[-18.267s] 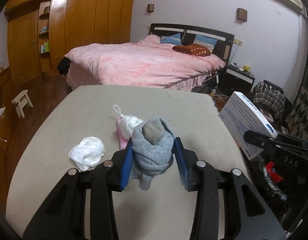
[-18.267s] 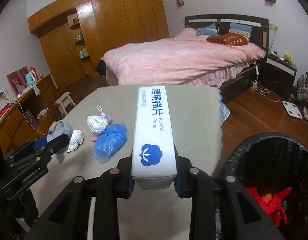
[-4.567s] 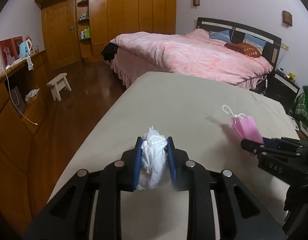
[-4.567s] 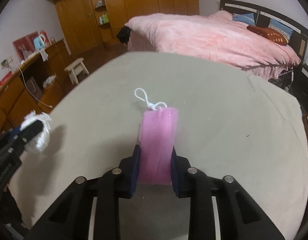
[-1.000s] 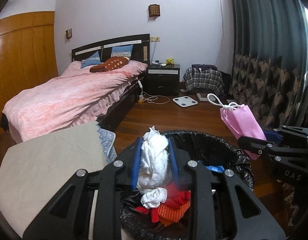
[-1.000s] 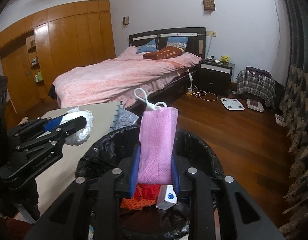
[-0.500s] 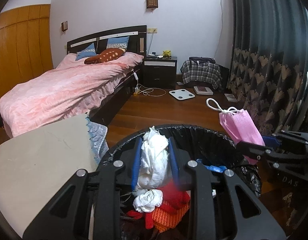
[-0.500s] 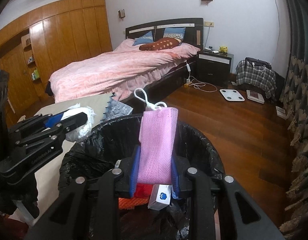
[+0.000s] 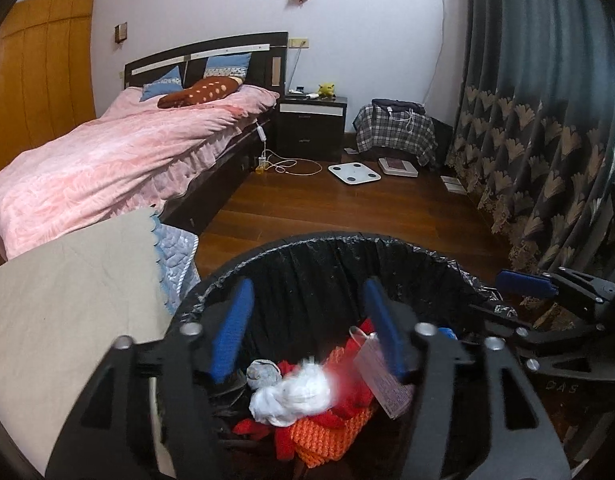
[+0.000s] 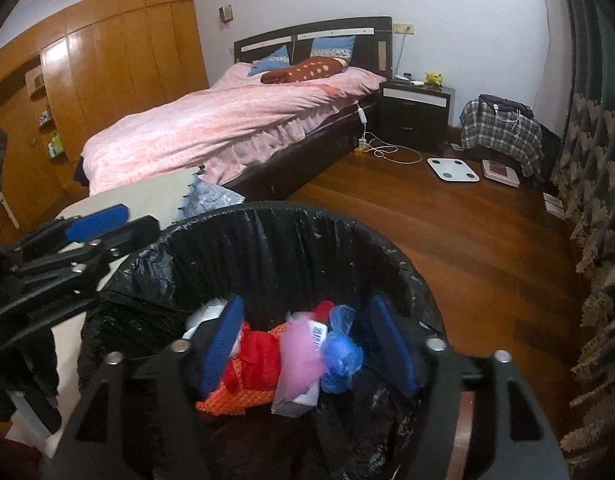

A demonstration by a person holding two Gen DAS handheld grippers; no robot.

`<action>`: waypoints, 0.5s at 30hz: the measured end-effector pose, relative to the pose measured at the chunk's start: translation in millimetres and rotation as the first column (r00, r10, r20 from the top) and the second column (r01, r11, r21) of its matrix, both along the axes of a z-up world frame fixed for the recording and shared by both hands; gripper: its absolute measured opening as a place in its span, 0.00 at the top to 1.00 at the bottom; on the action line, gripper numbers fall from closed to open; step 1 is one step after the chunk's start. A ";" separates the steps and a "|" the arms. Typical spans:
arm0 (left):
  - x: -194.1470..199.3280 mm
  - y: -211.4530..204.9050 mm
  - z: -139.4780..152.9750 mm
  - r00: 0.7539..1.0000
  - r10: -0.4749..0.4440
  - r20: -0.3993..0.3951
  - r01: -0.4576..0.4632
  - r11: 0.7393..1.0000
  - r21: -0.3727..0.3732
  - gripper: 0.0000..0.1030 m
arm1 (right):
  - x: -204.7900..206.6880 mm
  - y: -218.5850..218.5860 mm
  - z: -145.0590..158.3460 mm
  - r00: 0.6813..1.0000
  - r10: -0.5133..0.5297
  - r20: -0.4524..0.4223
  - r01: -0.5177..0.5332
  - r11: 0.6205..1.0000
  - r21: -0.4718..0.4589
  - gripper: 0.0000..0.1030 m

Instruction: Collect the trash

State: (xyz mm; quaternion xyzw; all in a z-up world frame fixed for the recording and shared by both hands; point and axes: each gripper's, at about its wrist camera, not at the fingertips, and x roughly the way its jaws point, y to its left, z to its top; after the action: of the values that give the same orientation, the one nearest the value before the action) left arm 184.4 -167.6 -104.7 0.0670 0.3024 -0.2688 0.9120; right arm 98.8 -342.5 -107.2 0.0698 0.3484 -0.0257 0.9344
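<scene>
Both grippers opening over the bin: white wad below left gripper, pink mask below right gripper, both released.

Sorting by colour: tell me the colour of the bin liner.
Black bin liner, clearest in the right wrist view.

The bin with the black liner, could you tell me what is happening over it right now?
A person holds two tools over the lined bin. The left tool and the right tool are both opening, nothing between their pads. A white wad and a pink mask are dropping onto the trash inside.
</scene>
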 end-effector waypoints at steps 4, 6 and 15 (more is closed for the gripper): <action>0.8 12.2 6.7 1.000 0.027 -0.003 -0.028 1.000 -0.012 0.22 | -7.6 1.7 7.1 1.000 -0.001 0.011 0.001 1.000 -0.004 0.10; 0.9 19.3 12.2 0.999 0.046 0.004 -0.045 0.999 -0.012 0.18 | -10.0 3.7 12.1 1.000 -0.004 0.020 0.004 1.000 -0.009 0.06; -20.7 59.9 47.8 0.991 0.119 0.060 -0.120 0.993 0.004 0.09 | -31.9 24.2 46.1 0.997 0.032 0.063 -0.033 0.999 0.022 0.06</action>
State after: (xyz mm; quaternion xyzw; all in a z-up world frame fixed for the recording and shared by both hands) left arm 163.7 -107.6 -57.0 0.0602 0.2796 -0.2105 0.9348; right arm 66.9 -318.3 -61.1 0.0755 0.3201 -0.0044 0.9443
